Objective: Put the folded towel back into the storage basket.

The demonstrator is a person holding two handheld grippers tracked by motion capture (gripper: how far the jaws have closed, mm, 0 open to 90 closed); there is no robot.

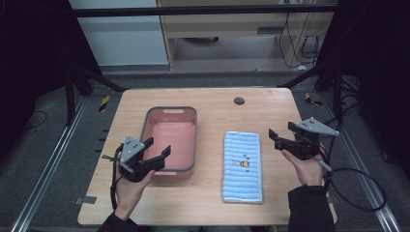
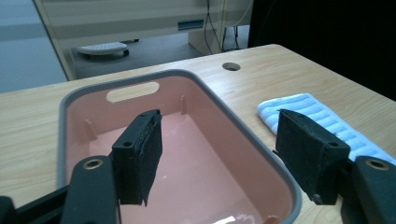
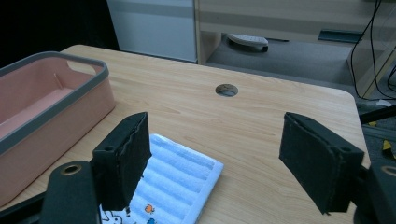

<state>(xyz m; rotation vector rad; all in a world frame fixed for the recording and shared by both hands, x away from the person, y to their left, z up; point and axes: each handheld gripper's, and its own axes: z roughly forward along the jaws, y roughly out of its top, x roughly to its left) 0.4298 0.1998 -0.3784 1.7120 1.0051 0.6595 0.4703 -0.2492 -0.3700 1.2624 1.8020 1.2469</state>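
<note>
Tongs are spread wide on both sides, with nothing between the jaws. Left gripper [image 1: 158, 148] hangs over the near end of the pink tub [image 1: 189, 145], held by the person's left hand [image 1: 129, 186] — in the left gripper view one jaw sits over the tub's interior, the other above its grey rim. Folded blue striped towel [image 1: 242, 165] lies flat on the wooden table [image 1: 212, 111], between the two tools, just left of the right gripper [image 1: 279, 136], which hovers beside the towel's far corner.

Table [image 1: 212, 104]; pink bin [image 1: 170, 139]; blue towel [image 1: 242, 166]
</note>
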